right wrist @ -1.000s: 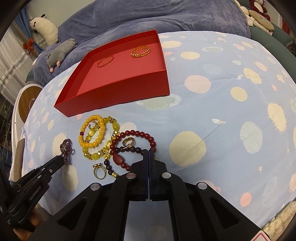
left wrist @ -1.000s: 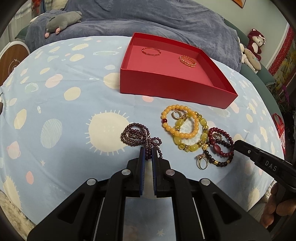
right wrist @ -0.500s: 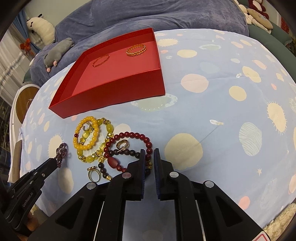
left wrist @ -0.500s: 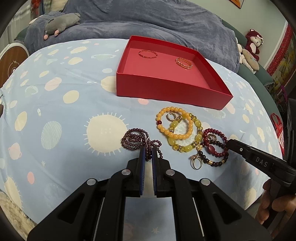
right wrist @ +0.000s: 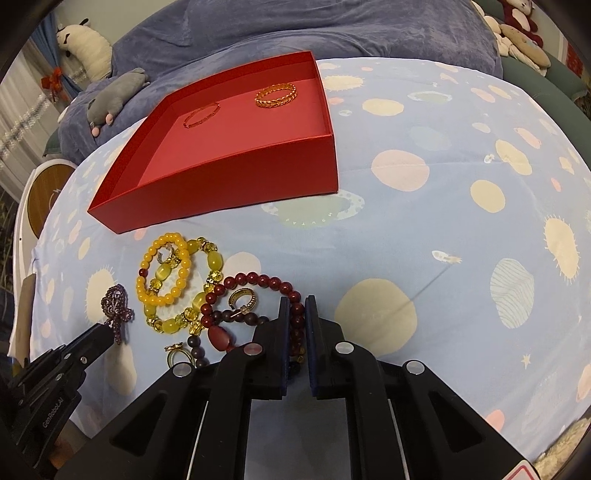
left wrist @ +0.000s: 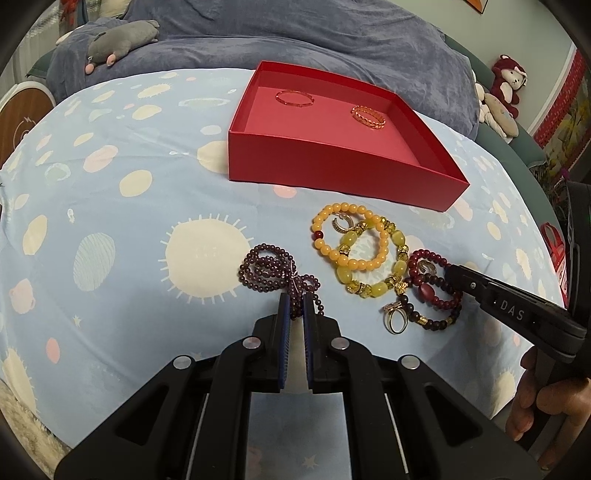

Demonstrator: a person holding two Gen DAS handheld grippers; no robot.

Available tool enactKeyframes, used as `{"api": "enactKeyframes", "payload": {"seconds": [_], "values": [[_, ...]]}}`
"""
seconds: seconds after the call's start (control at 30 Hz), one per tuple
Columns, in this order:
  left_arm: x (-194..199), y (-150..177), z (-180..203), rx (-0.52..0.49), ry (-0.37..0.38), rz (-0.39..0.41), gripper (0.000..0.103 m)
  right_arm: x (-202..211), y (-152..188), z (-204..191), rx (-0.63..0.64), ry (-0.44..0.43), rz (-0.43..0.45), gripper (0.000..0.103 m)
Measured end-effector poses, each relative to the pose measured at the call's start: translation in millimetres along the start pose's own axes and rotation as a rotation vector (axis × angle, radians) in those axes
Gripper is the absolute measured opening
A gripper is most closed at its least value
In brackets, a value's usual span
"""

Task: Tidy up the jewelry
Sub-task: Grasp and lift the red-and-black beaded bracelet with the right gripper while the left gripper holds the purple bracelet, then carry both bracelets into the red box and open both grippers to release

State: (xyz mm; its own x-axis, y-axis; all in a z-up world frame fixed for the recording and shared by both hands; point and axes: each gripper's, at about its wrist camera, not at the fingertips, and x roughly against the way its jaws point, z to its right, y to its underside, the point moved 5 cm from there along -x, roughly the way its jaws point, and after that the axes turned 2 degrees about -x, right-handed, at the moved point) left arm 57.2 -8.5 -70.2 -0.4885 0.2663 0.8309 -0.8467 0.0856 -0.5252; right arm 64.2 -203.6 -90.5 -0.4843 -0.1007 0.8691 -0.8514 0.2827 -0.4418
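My left gripper [left wrist: 296, 306] is shut on a strand of the purple bead bracelet [left wrist: 269, 269], which lies coiled on the blue patterned cloth. My right gripper [right wrist: 295, 310] has its jaws closing on the near side of the dark red bead bracelet [right wrist: 258, 278], and the pads touch its beads. Beside it lie an orange bead bracelet [right wrist: 162, 301], a yellow-green one [right wrist: 216, 262] and a loose ring [right wrist: 177, 354]. The open red box [left wrist: 332, 166] stands behind them and holds a thin ring [left wrist: 294, 98] and a gold chain ring [left wrist: 368, 117].
A blue cloth with pale spots [left wrist: 110, 184] covers the round surface. A grey-blue blanket [left wrist: 295, 33] and a grey plush toy [left wrist: 122, 37] lie behind it, with more plush toys [left wrist: 511, 79] at the far right. A hand [left wrist: 546, 410] holds the right gripper's handle.
The right gripper, shut a second ago, opened around the dark red bracelet's near beads and has narrowed onto them. The left gripper kept its hold on the purple beads.
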Motion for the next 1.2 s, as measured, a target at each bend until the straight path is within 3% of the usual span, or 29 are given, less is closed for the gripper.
{"api": "enactKeyframes", "payload": {"seconds": [0.53, 0.73, 0.87, 0.9, 0.97, 1.0, 1.03, 1.2], "values": [[47.4, -32.4, 11.7, -0.007, 0.048, 0.093, 0.005, 93.1, -39.0, -19.3, 0.002, -0.116, 0.177, 0.009], [63.8, -60.4, 11.8, -0.023, 0.062, 0.140, 0.004, 106.8, -52.5, -19.3, 0.005, -0.138, 0.207, 0.009], [62.9, -62.4, 5.7, -0.012, 0.070, 0.130, 0.005, 104.7, -49.0, -18.4, -0.002, -0.135, 0.206, 0.009], [61.9, -58.4, 5.3, -0.010, 0.079, 0.124, 0.008, 103.3, -47.0, -17.8, -0.005, -0.135, 0.201, 0.009], [56.5, -45.3, 6.2, -0.012, 0.086, 0.090, 0.033, 99.5, -41.9, -16.5, -0.009, -0.131, 0.188, 0.009], [53.6, -37.4, 7.5, -0.013, 0.086, 0.080, 0.052, 97.1, -39.2, -15.6, -0.014, -0.132, 0.179, 0.009], [50.3, -29.1, 9.1, -0.015, 0.075, 0.072, 0.059, 95.0, -36.2, -14.9, -0.018, -0.133, 0.172, 0.009], [22.0, 1.5, 22.9, -0.086, 0.044, -0.002, 0.059, 86.2, -22.9, -16.6, -0.020, -0.130, 0.140, 0.009]]}}
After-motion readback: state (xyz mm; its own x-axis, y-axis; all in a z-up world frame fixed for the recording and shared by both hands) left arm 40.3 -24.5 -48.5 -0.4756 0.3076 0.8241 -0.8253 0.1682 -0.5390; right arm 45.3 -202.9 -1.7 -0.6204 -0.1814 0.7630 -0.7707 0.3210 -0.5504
